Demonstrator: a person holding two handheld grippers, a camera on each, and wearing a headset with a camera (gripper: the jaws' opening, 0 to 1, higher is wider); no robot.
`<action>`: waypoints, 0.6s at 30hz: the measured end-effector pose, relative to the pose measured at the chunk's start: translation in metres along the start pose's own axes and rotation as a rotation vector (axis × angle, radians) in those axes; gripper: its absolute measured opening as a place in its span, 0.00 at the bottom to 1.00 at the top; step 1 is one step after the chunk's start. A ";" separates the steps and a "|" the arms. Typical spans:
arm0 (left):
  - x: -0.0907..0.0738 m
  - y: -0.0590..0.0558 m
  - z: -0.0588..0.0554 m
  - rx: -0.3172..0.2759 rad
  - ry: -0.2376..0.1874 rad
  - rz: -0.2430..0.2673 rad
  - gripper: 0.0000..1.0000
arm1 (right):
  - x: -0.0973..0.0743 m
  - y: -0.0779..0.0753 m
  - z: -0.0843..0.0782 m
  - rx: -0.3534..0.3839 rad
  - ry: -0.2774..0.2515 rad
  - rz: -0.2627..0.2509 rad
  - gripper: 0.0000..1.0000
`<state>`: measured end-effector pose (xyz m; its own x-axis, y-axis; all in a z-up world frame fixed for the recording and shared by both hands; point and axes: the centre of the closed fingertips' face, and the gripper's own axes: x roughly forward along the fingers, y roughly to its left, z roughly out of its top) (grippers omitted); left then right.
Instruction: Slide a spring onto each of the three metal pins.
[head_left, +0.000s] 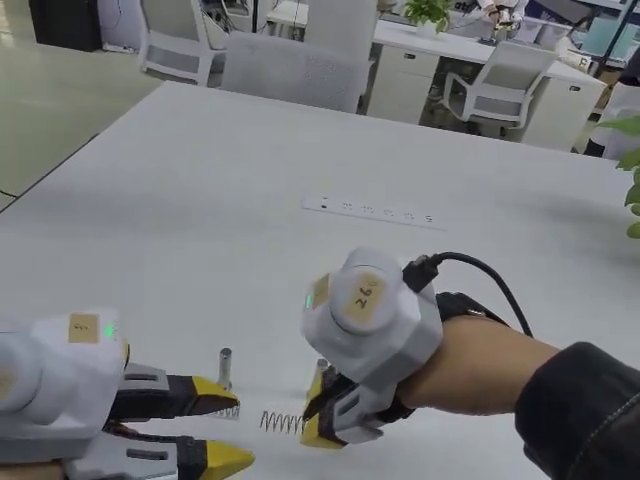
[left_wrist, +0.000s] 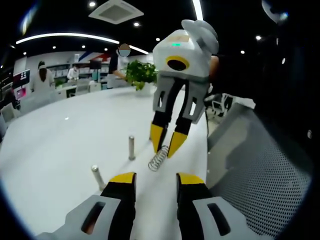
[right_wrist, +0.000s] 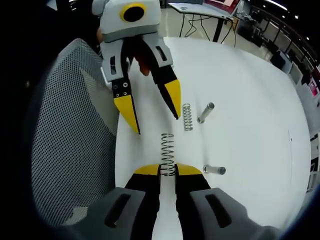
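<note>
1 sticker (head_left: 361, 294) marked 26, right hand-held gripper (right_wrist: 167, 169) pinching spring (right_wrist: 167, 145)

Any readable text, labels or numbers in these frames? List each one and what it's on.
"26" (handwritten, rotated, best reading): tan sticker on top of the right hand-held gripper.
Too blurred to read: second sticker on the left hand-held gripper.
Too small to read: dark marks on the white strip lying on the table.
Nothing else is readable.
</note>
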<state>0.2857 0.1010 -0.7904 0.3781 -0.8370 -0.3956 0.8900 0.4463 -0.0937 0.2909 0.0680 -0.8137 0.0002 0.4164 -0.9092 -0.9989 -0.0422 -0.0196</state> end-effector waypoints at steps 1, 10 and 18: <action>0.001 0.000 0.000 0.000 -0.001 -0.001 0.25 | 0.000 0.001 0.001 -0.003 -0.001 0.001 0.08; 0.005 -0.003 0.004 0.010 -0.011 -0.022 0.19 | -0.001 0.005 0.013 -0.034 -0.021 0.012 0.08; 0.007 -0.006 0.006 0.012 -0.016 -0.038 0.14 | -0.002 0.010 0.017 -0.068 -0.027 0.020 0.08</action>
<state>0.2844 0.0908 -0.7876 0.3479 -0.8582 -0.3774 0.9067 0.4104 -0.0975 0.2804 0.0824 -0.8053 -0.0222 0.4395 -0.8980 -0.9933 -0.1117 -0.0301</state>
